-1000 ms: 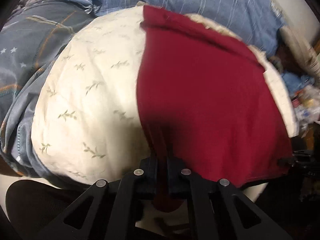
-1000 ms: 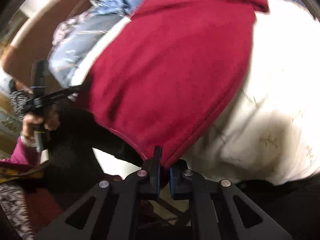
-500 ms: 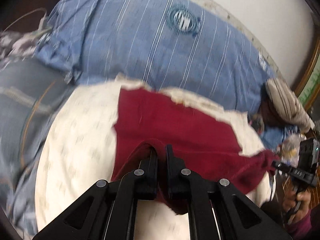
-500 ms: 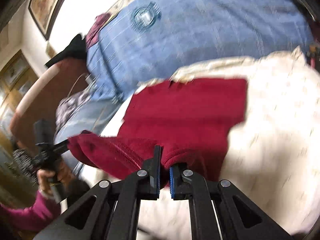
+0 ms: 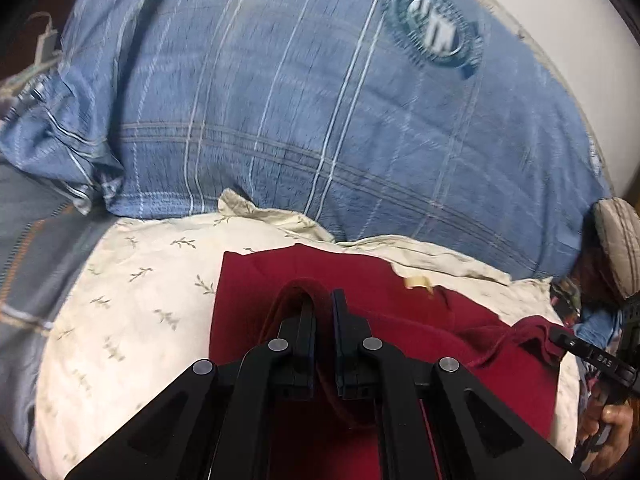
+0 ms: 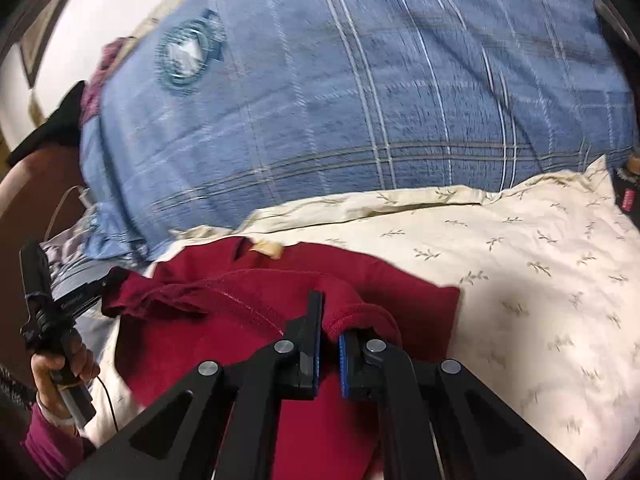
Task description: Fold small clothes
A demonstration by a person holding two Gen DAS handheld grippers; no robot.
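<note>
At the far left of the left wrist view, grey bedding [image 5: 28,240] ran along the edge beside a cream pillow [image 5: 132,300] printed with small leaf sprigs. On that pillow lay the dark red garment [image 5: 256,280], its far part flat and its near edge lifted and doubled over toward the back. The left tool [image 5: 323,300] was clamped on a fold of that edge, the cloth looping over its two fingers with almost no gap between them. Behind the pillow rose a large blue checked pillow [image 5: 320,120] bearing a round emblem [image 5: 436,32]. A pale tag [image 5: 416,281] showed on the red cloth near its back edge. Farther right, the right tool [image 5: 560,336] held the other lifted corner. In the right wrist view, the person's left hand [image 6: 64,364] gripped its handle at the left edge, and the red garment [image 6: 224,340] spread across the middle. The right tool [image 6: 328,312] was closed on a bunched hem between its blue-lined fingers. Cream pillow [image 6: 540,280] filled the right side.
</note>
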